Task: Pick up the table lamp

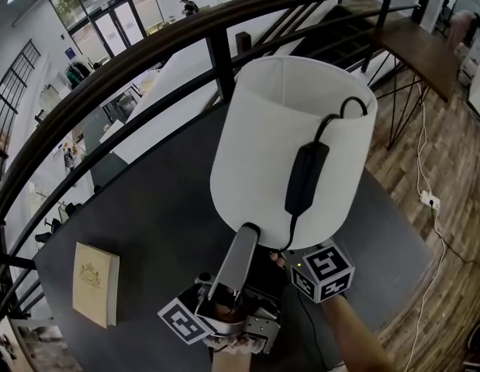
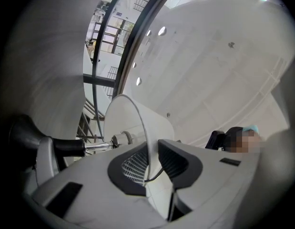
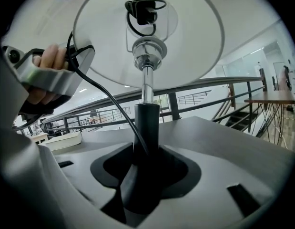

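Note:
The table lamp has a white drum shade [image 1: 286, 146] with a black cord and inline switch [image 1: 305, 177] draped over it. In the head view my left gripper [image 1: 247, 232] reaches up to the shade's lower rim. The left gripper view shows that gripper [image 2: 152, 163] shut on the thin shade wall [image 2: 154, 128], with a wire beside the pads. My right gripper [image 3: 146, 161] is shut on the lamp's black lower stem [image 3: 146, 128], below the chrome rod [image 3: 146, 85] and the shade's underside [image 3: 185, 37]. Its marker cube [image 1: 323, 270] shows under the shade; its jaws are hidden there.
The lamp is over a dark grey table [image 1: 162, 208]. A cream book [image 1: 96, 284] lies near the table's left corner. A black curved railing [image 1: 146, 60] runs behind. A wooden side table [image 1: 422, 49] and a floor socket with cable [image 1: 429, 200] are at the right.

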`<state>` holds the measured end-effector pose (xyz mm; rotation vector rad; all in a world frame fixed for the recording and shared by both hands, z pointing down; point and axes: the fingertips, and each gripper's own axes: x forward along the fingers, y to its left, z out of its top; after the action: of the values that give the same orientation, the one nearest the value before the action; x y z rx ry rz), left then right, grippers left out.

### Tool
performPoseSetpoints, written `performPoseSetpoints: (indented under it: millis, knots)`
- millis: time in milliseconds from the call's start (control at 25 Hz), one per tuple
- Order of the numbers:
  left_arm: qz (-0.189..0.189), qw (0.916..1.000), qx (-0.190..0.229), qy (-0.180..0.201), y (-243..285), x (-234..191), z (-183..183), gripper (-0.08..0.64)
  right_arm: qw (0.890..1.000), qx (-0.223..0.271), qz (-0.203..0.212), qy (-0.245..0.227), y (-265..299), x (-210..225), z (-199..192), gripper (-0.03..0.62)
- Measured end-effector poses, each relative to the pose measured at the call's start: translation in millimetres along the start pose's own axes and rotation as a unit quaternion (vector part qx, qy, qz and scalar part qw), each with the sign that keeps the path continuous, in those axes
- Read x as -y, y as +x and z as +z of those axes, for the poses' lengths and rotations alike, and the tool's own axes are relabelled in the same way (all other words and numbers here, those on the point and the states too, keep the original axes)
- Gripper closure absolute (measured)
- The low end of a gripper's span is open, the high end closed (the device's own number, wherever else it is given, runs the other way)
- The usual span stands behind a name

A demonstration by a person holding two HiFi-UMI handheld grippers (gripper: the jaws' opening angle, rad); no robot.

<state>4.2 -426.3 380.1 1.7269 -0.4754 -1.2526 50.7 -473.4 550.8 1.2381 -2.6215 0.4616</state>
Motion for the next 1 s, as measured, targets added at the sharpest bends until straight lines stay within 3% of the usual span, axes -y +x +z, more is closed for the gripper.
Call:
performPoseSetpoints:
  millis: [1000]
  knots:
    - [-0.031,0.9992,-0.003,0.024,5,61,4,0.489,0.999,0.031,0.019,-0.020,-25,-38,43,0.410]
